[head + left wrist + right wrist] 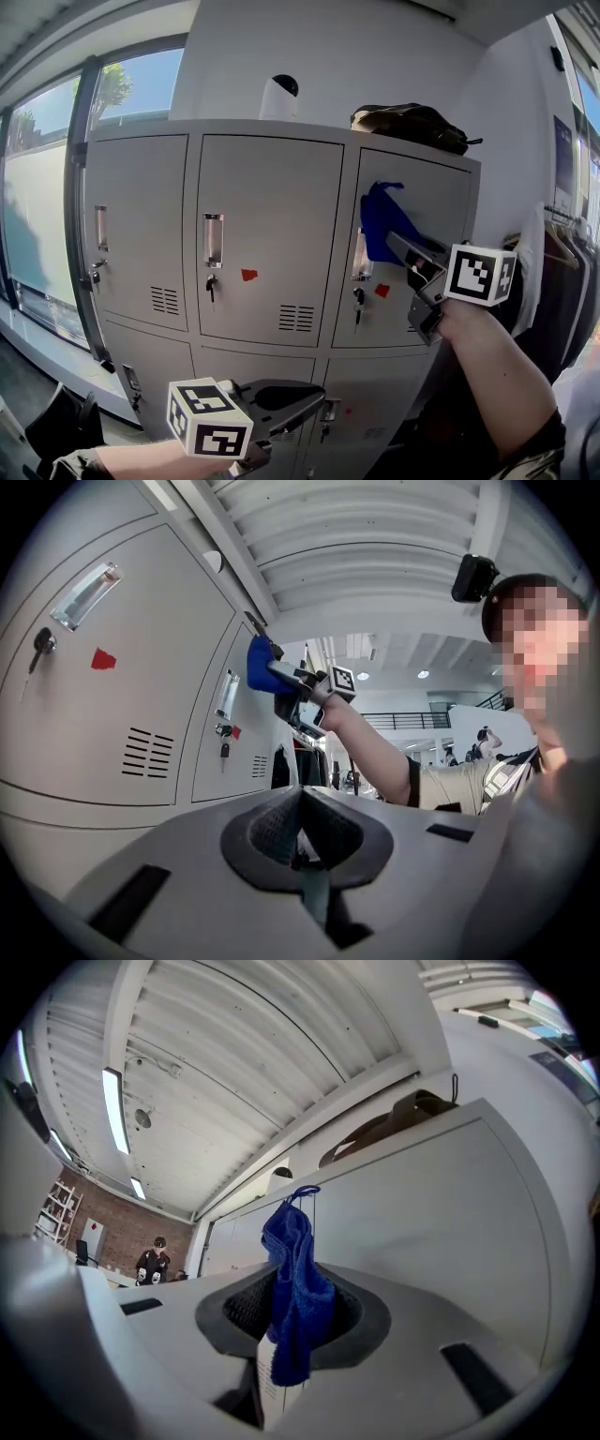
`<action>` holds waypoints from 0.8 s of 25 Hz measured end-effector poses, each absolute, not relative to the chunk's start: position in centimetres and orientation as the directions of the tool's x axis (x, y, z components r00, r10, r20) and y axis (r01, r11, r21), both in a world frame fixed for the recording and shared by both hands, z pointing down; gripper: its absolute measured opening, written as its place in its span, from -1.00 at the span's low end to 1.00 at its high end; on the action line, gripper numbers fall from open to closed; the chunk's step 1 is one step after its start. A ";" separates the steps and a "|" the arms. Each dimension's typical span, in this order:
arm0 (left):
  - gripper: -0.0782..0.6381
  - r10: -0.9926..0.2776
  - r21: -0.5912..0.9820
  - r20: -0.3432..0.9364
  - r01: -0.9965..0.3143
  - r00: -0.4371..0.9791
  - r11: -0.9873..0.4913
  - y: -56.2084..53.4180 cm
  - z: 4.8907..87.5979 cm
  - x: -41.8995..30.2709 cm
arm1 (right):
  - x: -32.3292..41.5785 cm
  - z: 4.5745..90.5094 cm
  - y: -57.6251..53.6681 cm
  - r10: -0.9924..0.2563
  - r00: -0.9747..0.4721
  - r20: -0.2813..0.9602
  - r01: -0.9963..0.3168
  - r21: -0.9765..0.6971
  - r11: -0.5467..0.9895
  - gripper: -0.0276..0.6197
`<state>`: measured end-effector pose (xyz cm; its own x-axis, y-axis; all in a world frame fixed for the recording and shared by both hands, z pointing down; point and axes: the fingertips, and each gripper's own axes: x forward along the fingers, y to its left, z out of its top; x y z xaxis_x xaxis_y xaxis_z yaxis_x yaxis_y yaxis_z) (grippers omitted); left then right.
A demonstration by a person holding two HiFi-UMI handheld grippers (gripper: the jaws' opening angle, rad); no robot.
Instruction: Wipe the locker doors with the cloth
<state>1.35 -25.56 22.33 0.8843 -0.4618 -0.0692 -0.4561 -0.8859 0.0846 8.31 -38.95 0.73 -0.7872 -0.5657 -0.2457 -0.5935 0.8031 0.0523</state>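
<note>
The grey lockers [267, 244] fill the head view. A blue cloth [379, 223] is pressed against the upper part of the top right door [422, 202]. My right gripper [394, 242] is shut on it. In the right gripper view the cloth [295, 1283] hangs folded between the jaws of the right gripper [292, 1326], with the door [450, 1213] just beyond it. My left gripper [319, 397] hovers low in front of the bottom row, shut and holding nothing. From the left gripper view the left gripper [302, 841] points along the doors towards the cloth [259, 664].
A white domed device [278, 97] and a dark bag [410, 125] sit on top of the lockers. Each top door has a handle [213, 240], a key and a red sticker [248, 275]. Clothes hang on a rack [561, 272] at the right. Windows [37, 206] run along the left.
</note>
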 end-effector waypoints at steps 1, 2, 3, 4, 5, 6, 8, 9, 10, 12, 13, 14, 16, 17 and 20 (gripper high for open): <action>-0.76 -0.456 0.087 -0.077 -0.449 0.887 -0.889 -25.6 22.1 1.3 | 8.2 -0.6 -39.3 -0.575 -0.778 -0.253 -0.605 0.056 0.794 -0.67; -0.76 -0.451 0.087 -0.081 -0.445 0.889 -0.891 -25.6 21.8 1.3 | 8.1 -1.8 -39.7 -0.584 -0.769 -0.261 -0.616 0.058 0.785 -0.67; -0.76 -0.448 0.086 -0.082 -0.442 0.890 -0.893 -25.6 21.5 1.4 | 7.8 -2.9 -40.1 -0.592 -0.760 -0.270 -0.626 0.057 0.778 -0.67; -0.76 -0.446 0.084 -0.081 -0.440 0.891 -0.894 -25.5 21.2 1.4 | 7.6 -3.9 -40.4 -0.600 -0.751 -0.277 -0.635 0.053 0.771 -0.67; -0.76 -0.443 0.080 -0.080 -0.438 0.893 -0.896 -25.5 20.9 1.4 | 7.4 -4.7 -40.8 -0.607 -0.742 -0.285 -0.643 0.047 0.764 -0.67; -0.76 -0.441 0.074 -0.080 -0.436 0.894 -0.897 -25.4 20.6 1.4 | 7.1 -5.4 -41.1 -0.613 -0.734 -0.293 -0.650 0.040 0.759 -0.67; -0.76 -0.441 0.062 -0.083 -0.437 0.894 -0.897 -25.3 20.2 1.2 | 6.8 -6.7 -41.7 -0.624 -0.716 -0.313 -0.664 0.028 0.748 -0.67; -0.76 -0.441 0.058 -0.086 -0.438 0.893 -0.897 -25.2 20.0 1.1 | 6.7 -7.2 -42.1 -0.631 -0.706 -0.321 -0.672 0.022 0.741 -0.67; -0.76 -0.443 0.057 -0.088 -0.439 0.892 -0.896 -25.1 20.0 1.0 | 6.8 -7.6 -42.5 -0.641 -0.694 -0.327 -0.683 0.017 0.731 -0.67; -0.76 -0.449 0.061 -0.088 -0.445 0.889 -0.893 -25.1 20.3 0.6 | 7.1 -7.9 -43.6 -0.665 -0.670 -0.330 -0.708 0.012 0.706 -0.67; -0.76 -0.454 0.064 -0.086 -0.450 0.887 -0.891 -25.2 20.4 0.4 | 7.0 -8.0 -43.8 -0.667 -0.667 -0.332 -0.710 0.013 0.704 -0.67; -0.76 -0.460 0.066 -0.085 -0.456 0.884 -0.888 -25.3 20.6 0.2 | 6.8 -8.1 -43.8 -0.664 -0.669 -0.335 -0.707 0.013 0.707 -0.67; -0.76 -0.473 0.072 -0.084 -0.468 0.877 -0.881 -25.6 20.8 -0.3 | 6.8 -8.2 -43.9 -0.661 -0.667 -0.342 -0.706 0.009 0.708 -0.67; -0.76 -0.478 0.074 -0.085 -0.473 0.874 -0.878 -25.7 20.9 -0.4 | 7.1 -8.2 -44.0 -0.662 -0.666 -0.344 -0.707 0.007 0.707 -0.67; -0.76 -0.487 0.080 -0.084 -0.481 0.869 -0.873 -25.9 21.3 -0.5 | 8.3 -8.2 -44.3 -0.673 -0.655 -0.344 -0.717 0.000 0.697 -0.67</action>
